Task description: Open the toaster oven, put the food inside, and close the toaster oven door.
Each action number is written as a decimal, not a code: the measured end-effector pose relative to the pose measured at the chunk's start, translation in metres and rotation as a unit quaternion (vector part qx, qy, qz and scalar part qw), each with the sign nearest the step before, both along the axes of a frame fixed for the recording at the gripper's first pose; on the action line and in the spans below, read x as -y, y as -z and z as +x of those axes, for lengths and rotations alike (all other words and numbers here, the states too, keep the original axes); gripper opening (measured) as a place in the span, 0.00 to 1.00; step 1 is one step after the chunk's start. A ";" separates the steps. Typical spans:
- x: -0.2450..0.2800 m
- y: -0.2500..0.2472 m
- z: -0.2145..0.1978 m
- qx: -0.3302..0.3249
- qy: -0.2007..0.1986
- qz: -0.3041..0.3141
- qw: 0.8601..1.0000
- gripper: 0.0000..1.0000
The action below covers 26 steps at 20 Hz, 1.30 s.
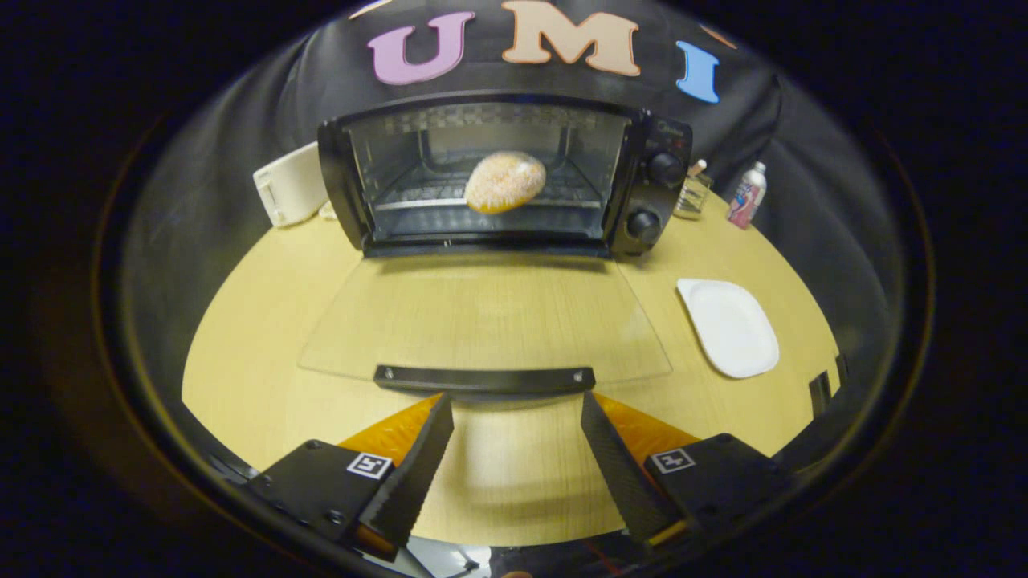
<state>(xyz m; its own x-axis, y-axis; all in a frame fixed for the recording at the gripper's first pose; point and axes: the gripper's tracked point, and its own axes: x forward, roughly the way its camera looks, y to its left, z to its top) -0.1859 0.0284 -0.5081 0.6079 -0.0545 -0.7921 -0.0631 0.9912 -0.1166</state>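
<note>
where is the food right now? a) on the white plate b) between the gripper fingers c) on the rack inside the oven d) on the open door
c, the food sits on the rack inside the oven, whose door lies open; the gripper is open, fingers just short of the door handle, holding nothing.

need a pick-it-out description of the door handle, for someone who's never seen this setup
Start at the black toaster oven at the back of the wooden table; its glass door lies folded flat toward the camera. The door handle is the dark bar along the door's near edge, just ahead of the open gripper, the only dark strip on the clear pane.
</note>
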 end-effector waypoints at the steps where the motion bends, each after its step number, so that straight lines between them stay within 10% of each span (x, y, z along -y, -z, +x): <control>1: -0.001 -0.005 0.003 0.005 -0.007 -0.005 1.000 1.00; 26: -0.032 -0.129 0.100 0.174 0.002 0.072 0.982 1.00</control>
